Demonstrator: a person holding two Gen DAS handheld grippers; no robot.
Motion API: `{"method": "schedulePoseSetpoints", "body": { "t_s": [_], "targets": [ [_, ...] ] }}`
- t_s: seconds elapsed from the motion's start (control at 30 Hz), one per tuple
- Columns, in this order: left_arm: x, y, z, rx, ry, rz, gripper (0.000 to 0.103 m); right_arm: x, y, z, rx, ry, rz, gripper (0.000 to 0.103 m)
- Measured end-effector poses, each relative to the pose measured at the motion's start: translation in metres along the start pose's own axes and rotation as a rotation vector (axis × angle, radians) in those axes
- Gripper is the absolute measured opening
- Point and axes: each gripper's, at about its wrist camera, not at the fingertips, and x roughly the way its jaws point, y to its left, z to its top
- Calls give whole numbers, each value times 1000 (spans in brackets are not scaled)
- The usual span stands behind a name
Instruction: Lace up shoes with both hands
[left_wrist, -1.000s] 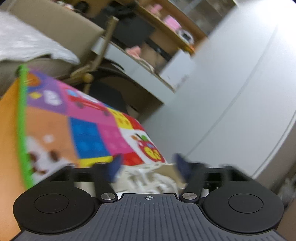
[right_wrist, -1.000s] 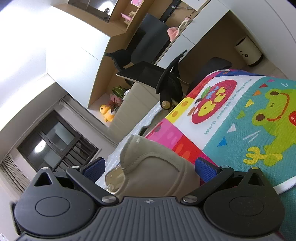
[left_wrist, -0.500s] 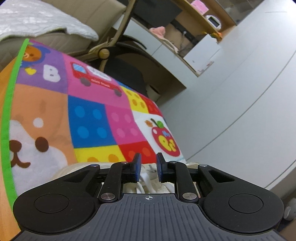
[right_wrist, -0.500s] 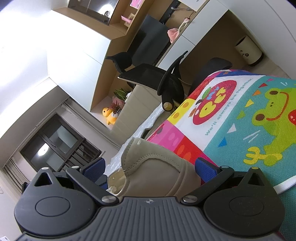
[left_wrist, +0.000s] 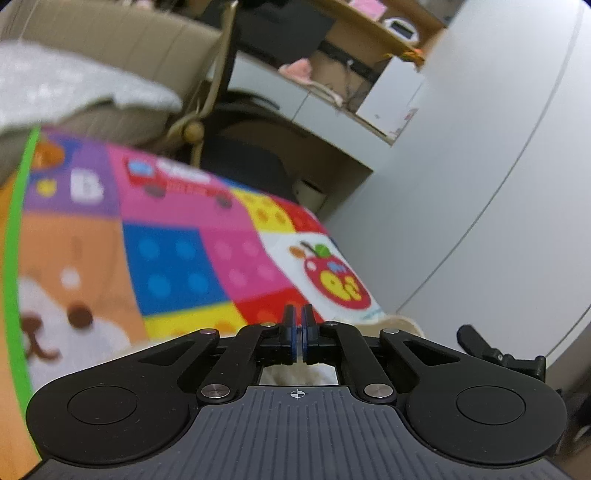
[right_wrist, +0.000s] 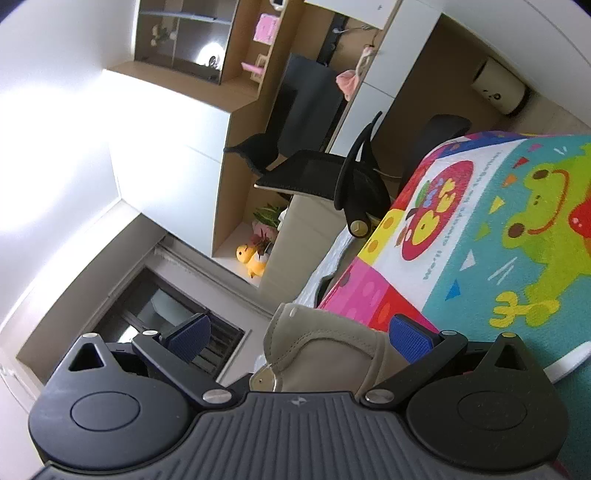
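- Left gripper (left_wrist: 297, 330): jaws pressed together; whether they pinch anything cannot be made out.
- Right gripper (right_wrist: 301, 330): jaws spread wide, the beige shoe (right_wrist: 325, 354) between them, untouched, above the play mat (right_wrist: 498, 258).

Colourful cartoon play mat (right_wrist: 480, 266) with a beige shoe (right_wrist: 325, 354) on it
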Motion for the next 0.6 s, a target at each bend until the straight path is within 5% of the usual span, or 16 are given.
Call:
{"method": "schedulePoseSetpoints", "body": {
  "t_s": [0.17, 0.23, 0.3, 0.33, 0.37, 0.5, 0.6],
  "targets": [
    [-58, -18, 56, 117, -256, 45, 0, 2, 5, -1, -32, 14, 10, 103],
    [-75, -21, 72, 128, -269, 20, 3, 5, 8, -3, -57, 27, 18, 103],
    [-75, -24, 68, 140, -227, 29, 19, 6, 12, -4, -86, 35, 13, 103],
    [-71, -25, 63, 149, -195, 36, 40, 7, 15, -5, -101, 35, 10, 103],
    [-64, -24, 54, 148, -162, 41, 49, 6, 16, -6, -113, 36, 11, 103],
    [-26, -9, 20, 66, -12, 36, 46, 3, 18, -6, -118, 32, 28, 103],
    [-2, 5, 7, -42, 63, 16, 32, 3, 16, -5, -99, 38, 22, 103]
  ]
}}
